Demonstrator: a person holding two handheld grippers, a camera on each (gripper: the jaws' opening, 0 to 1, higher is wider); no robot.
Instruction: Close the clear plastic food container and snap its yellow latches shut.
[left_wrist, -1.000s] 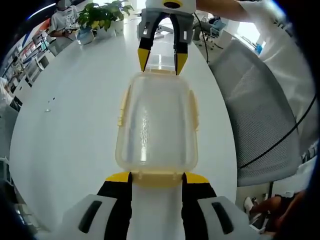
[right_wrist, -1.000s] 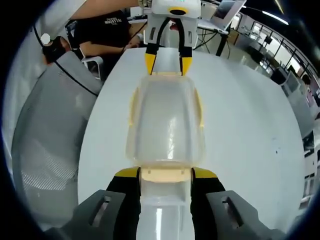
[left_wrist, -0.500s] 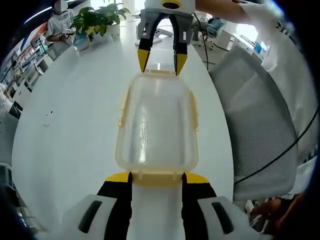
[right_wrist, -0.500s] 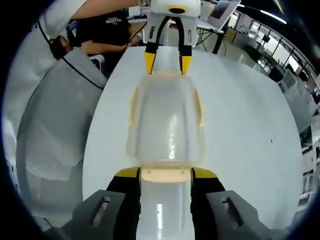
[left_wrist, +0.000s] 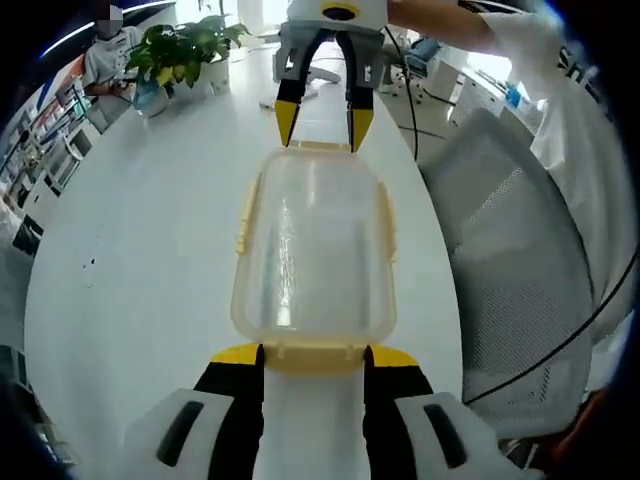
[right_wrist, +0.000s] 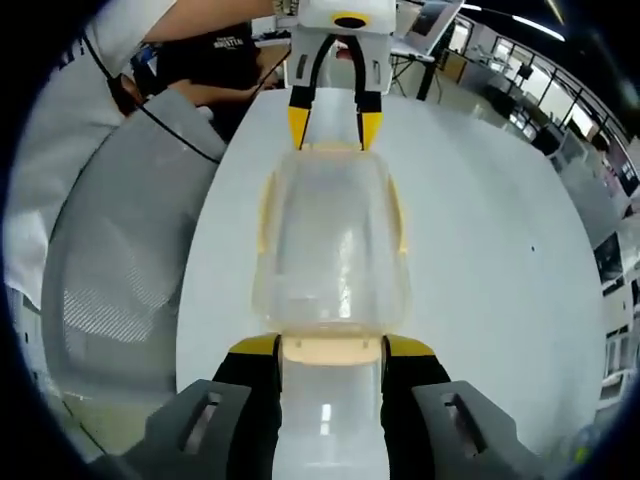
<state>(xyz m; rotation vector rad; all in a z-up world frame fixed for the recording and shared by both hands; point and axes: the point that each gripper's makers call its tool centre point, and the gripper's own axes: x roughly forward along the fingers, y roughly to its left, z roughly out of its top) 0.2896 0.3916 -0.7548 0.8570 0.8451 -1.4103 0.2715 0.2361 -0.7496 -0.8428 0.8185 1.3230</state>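
The clear plastic food container (left_wrist: 312, 250) has its lid on, with yellow latches along its rim, and hangs above the white table between both grippers. In the left gripper view, my left gripper (left_wrist: 314, 355) is shut on the near end latch. My right gripper (left_wrist: 323, 128) grips the far end. The right gripper view shows the same container (right_wrist: 335, 250) from the other end. There my right gripper (right_wrist: 332, 350) is shut on the near yellow latch and my left gripper (right_wrist: 330, 125) holds the far one. The side latches (left_wrist: 388, 215) lie against the walls.
A white table (left_wrist: 140, 260) stretches under the container. A grey mesh chair (left_wrist: 510, 250) (right_wrist: 110, 260) stands at the table's edge. A potted plant (left_wrist: 180, 45) sits at the table's far end. A person's white sleeve (right_wrist: 60, 110) is beside the chair.
The container stays fixed between both grippers. The table, chair and plant have slid behind it, so both hands have swung together with the container.
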